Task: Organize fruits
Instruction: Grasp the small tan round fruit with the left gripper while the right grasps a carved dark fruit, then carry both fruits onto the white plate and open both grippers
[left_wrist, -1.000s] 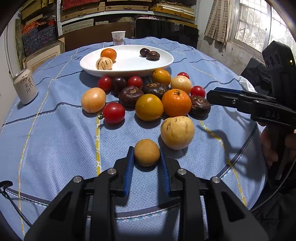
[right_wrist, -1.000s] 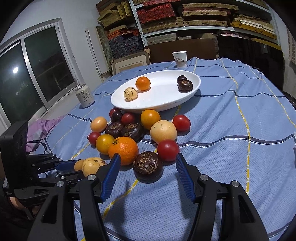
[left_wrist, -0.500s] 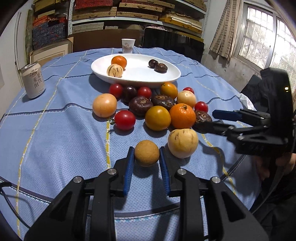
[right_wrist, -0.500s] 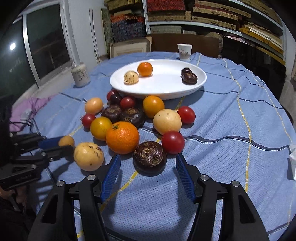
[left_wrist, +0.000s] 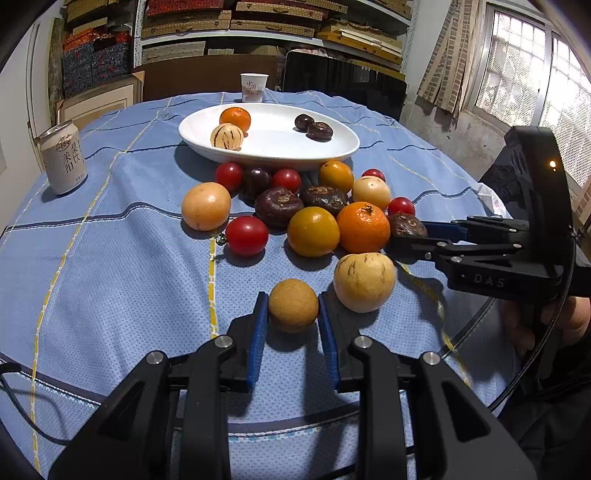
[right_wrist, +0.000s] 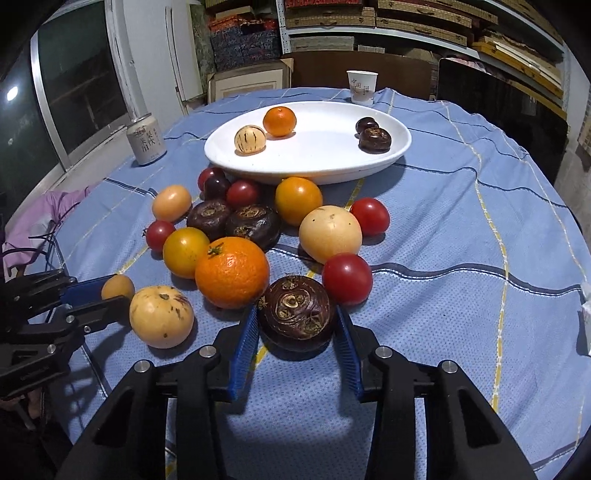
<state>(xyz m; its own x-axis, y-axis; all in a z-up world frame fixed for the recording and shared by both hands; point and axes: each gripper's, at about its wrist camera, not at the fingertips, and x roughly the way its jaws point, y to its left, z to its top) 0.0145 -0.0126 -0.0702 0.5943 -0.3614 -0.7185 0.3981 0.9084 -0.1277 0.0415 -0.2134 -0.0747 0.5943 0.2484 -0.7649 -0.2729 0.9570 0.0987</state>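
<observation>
Left gripper (left_wrist: 292, 314) pinching small tan fruit (left_wrist: 293, 309) near table edge, underside hidden. Right gripper (right_wrist: 295, 325) jaws just closing, pads against dark brown fruit (right_wrist: 296, 312) (rear masked by orange (right_wrist: 232, 272)). White plate (right_wrist: 332, 168) far.

Left gripper (left_wrist: 291, 314) clamped tight; right gripper (right_wrist: 295, 325) jaws just closed inward, both angled downward

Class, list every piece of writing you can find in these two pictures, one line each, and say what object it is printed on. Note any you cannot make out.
"DAS": raised letters on the black body of the right gripper.
"泉饮", "阳": large dark characters on the cream drinks can; its other characters are too unclear to read.
Red characters on the white paper cup: too small to read.
</observation>
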